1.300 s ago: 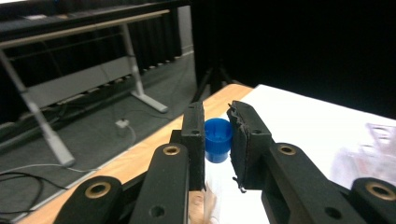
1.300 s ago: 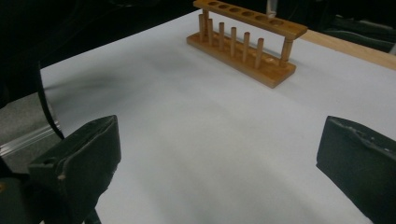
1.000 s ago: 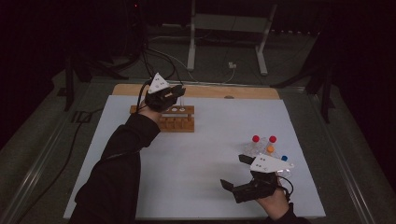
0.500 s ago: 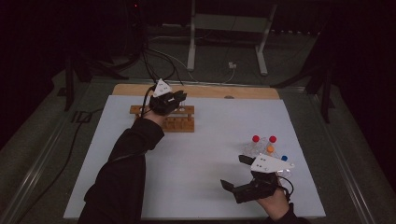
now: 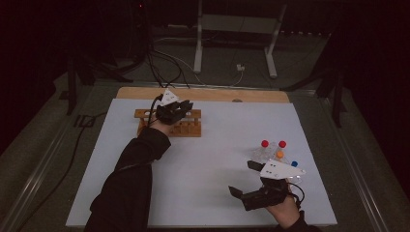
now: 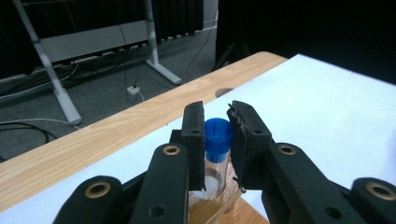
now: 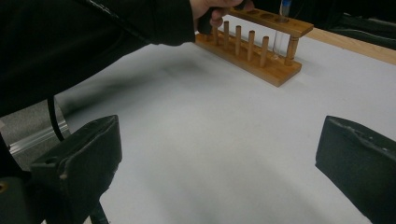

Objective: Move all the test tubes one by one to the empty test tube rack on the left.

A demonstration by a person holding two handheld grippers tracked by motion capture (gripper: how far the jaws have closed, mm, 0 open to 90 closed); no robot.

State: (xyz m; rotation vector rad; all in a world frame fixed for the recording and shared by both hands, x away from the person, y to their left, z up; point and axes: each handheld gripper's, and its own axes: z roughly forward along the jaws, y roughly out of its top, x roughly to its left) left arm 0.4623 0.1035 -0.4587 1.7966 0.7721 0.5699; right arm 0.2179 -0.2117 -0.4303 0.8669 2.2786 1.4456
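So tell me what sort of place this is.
Probably a lab-style recording bench: a wooden test tube rack and capped tubes on a white-covered table, with cables across the dark floor behind.

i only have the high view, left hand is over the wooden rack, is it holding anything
Observer: Yes. In the left gripper view, the left gripper is shut on a blue-capped tube.
Operator: is the tube in the rack yet
Observer: Its clear lower end reaches down into the wooden rack.
Operator: and the right one
Observer: In the right gripper view, the right gripper has its jaws wide apart, nothing between them, above the white mat.
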